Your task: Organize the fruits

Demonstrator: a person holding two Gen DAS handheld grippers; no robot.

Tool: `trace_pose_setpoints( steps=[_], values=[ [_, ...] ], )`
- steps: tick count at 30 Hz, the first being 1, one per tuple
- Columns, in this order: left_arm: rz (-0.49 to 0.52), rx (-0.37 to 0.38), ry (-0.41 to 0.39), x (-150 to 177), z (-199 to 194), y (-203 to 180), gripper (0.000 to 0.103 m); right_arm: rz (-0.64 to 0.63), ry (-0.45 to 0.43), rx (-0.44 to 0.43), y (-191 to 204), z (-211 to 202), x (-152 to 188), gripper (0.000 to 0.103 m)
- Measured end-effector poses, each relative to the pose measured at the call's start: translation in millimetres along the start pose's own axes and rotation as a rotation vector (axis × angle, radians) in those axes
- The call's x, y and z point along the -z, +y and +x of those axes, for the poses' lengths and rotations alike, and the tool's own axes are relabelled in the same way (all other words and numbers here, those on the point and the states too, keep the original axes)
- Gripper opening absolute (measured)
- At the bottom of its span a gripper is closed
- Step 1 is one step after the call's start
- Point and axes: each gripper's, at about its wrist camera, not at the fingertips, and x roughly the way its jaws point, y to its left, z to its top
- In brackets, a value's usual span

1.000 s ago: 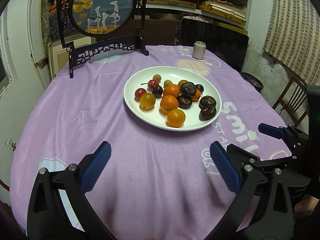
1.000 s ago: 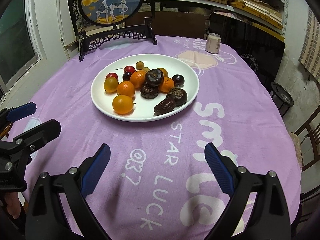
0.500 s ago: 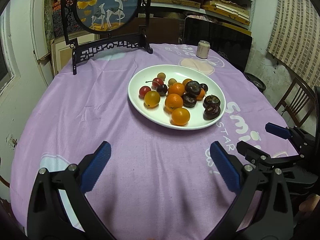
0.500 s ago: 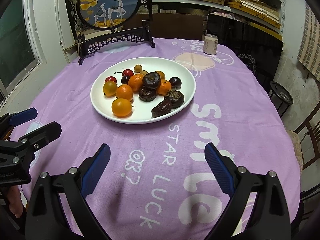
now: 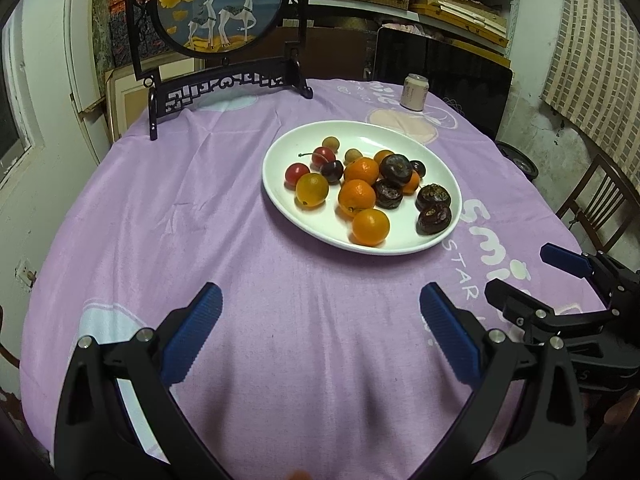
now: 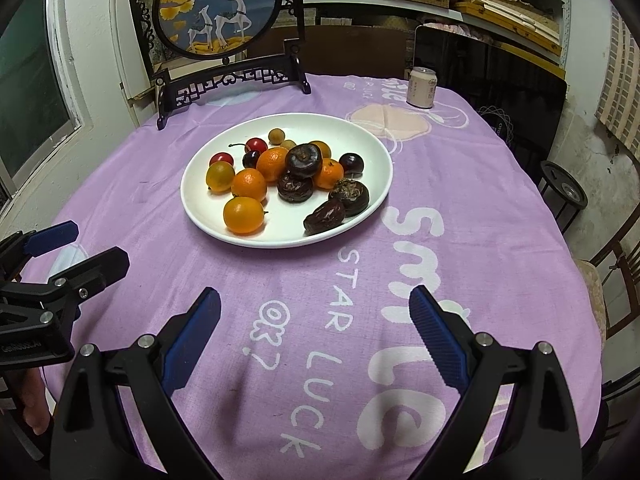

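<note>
All the fruits lie mixed on the white plate. My left gripper and right gripper hang wide and empty over the worktop; whether sorting is ahead or done, I cannot tell.

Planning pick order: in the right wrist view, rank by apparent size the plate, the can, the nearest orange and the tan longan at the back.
1. Plate
2. Can
3. Orange, though it is nearer the camera than the can, so unsure
4. Longan
</note>
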Motion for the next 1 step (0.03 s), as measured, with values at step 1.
trace_pose_setpoints(
  steps=[1],
  values=[
    [-0.002,0.001,0.003,-0.3,0.4,0.0,0.101,-0.001,0.001,-0.002,0.1,0.4,0.0,0.095]
  ],
)
